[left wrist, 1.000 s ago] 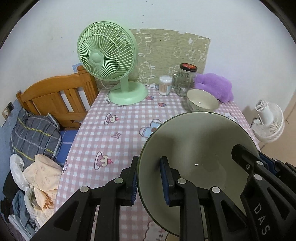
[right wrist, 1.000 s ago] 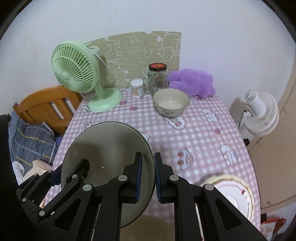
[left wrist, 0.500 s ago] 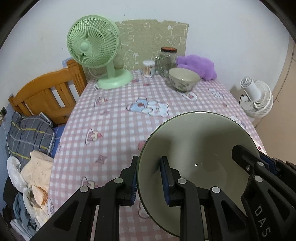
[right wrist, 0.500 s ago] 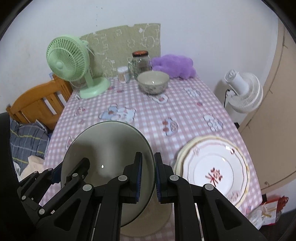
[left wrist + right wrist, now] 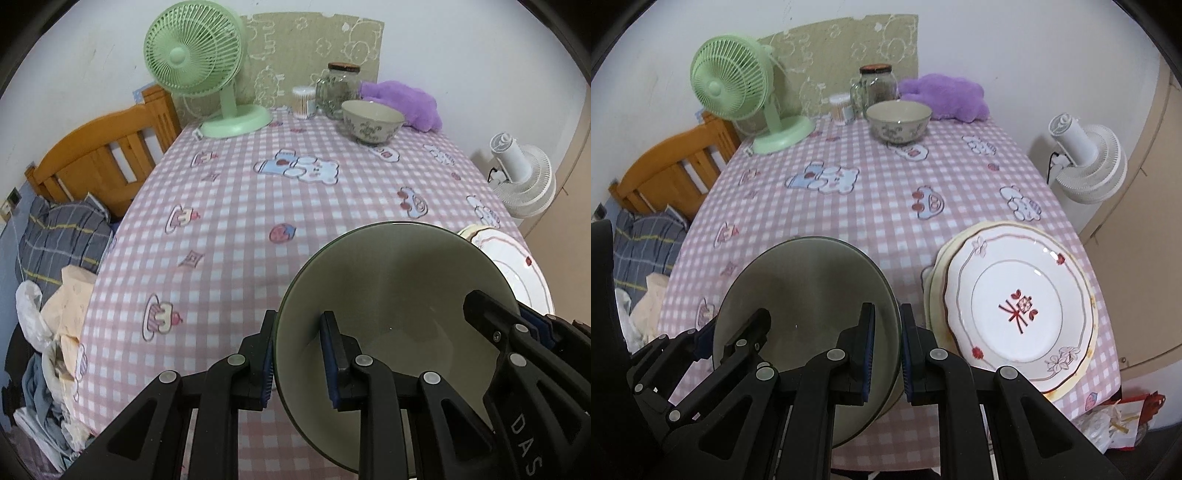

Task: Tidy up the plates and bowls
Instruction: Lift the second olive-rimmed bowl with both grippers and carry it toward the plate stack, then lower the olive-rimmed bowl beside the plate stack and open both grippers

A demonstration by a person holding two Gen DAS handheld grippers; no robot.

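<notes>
A large grey-green bowl [image 5: 399,302] is held over the near edge of the table by both grippers. My left gripper [image 5: 297,354] is shut on its left rim. My right gripper [image 5: 886,345] is shut on its right rim; the bowl also shows in the right wrist view [image 5: 809,288]. A stack of white flowered plates [image 5: 1015,299] lies at the near right of the table, just right of the bowl; its edge shows in the left wrist view [image 5: 513,258]. A small patterned bowl [image 5: 898,121] stands at the far side, also in the left wrist view [image 5: 371,121].
The table has a pink checked cloth [image 5: 258,206]. At its far edge stand a green fan [image 5: 199,70], a glass jar [image 5: 338,90], a cotton-swab box [image 5: 303,101] and a purple plush [image 5: 402,105]. A wooden bed frame [image 5: 99,158] is on the left, a white fan [image 5: 1086,162] on the right.
Both grippers have pulled back toward the near edge of the table with the large bowl in them. The plate stack has come into view at the right.
</notes>
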